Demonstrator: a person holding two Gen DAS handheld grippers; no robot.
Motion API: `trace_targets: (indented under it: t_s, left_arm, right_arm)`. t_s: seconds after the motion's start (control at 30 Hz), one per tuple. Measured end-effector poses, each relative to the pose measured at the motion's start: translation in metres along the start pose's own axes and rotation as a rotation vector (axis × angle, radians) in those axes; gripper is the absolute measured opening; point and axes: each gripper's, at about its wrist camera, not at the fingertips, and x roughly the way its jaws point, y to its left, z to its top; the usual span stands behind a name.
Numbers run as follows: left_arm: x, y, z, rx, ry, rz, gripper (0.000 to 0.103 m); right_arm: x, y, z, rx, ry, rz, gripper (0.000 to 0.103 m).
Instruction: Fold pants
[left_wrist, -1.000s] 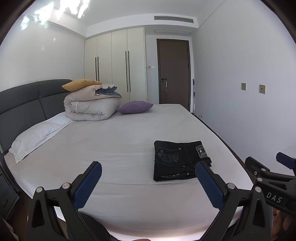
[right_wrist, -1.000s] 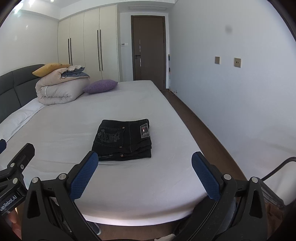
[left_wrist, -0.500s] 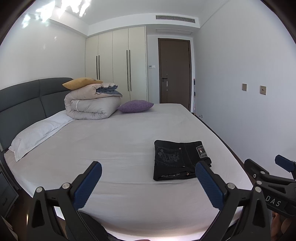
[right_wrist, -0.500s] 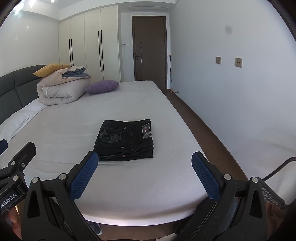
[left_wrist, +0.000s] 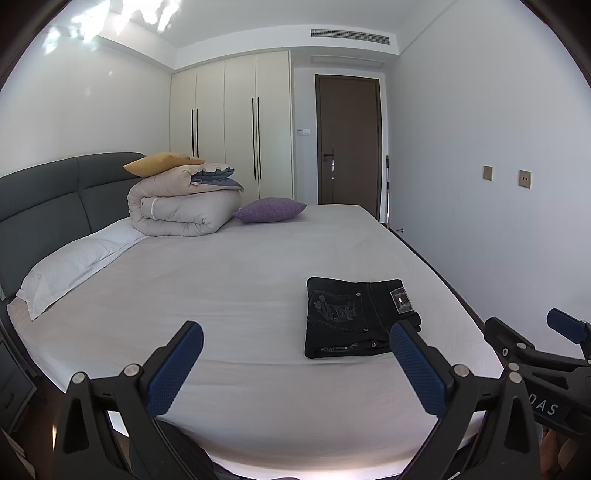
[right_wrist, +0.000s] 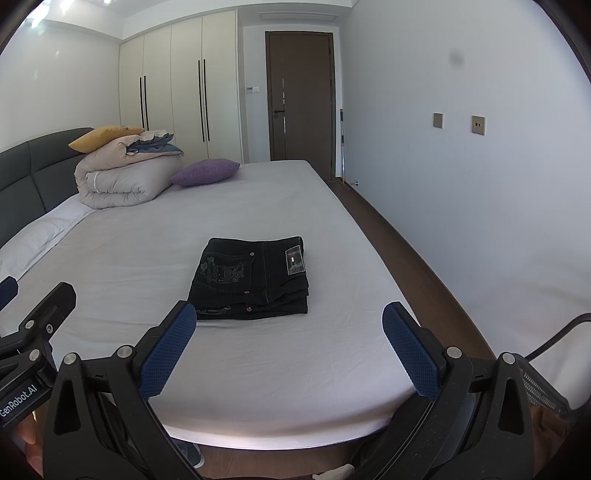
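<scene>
We are holding left gripper (left_wrist: 295, 362) and right gripper (right_wrist: 290, 349) spread wide, gripping nothing, clear of the folded pants (right_wrist: 255, 278) lying on the bed (right_wrist: 258, 206).

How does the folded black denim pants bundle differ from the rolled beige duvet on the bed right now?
The folded black denim pants lie as a flat, squared stack near the foot-side edge of the bed; the rolled beige duvet is a bulky rounded roll up by the dark grey headboard. The pants carry nothing on top; the duvet bears a mustard yellow cushion and blue-grey fabric. Both rest on the sheet, untouched by either gripper.
</scene>
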Motion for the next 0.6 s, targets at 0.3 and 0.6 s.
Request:
trace_targets:
  t_s: [0.3,0.6]
  left_arm:
    - [0.0024,-0.0013,0.0001,0.001,0.004,-0.001,0.103]
    - [0.0017,-0.0003,0.0004,-0.001,0.007,-0.003,0.103]
  right_arm:
    - [0.0007,0.0014,-0.0017,-0.006,0.002,0.001,0.103]
    - [0.0012,0.0025,-0.0025,-0.009,0.003,0.003,0.103]
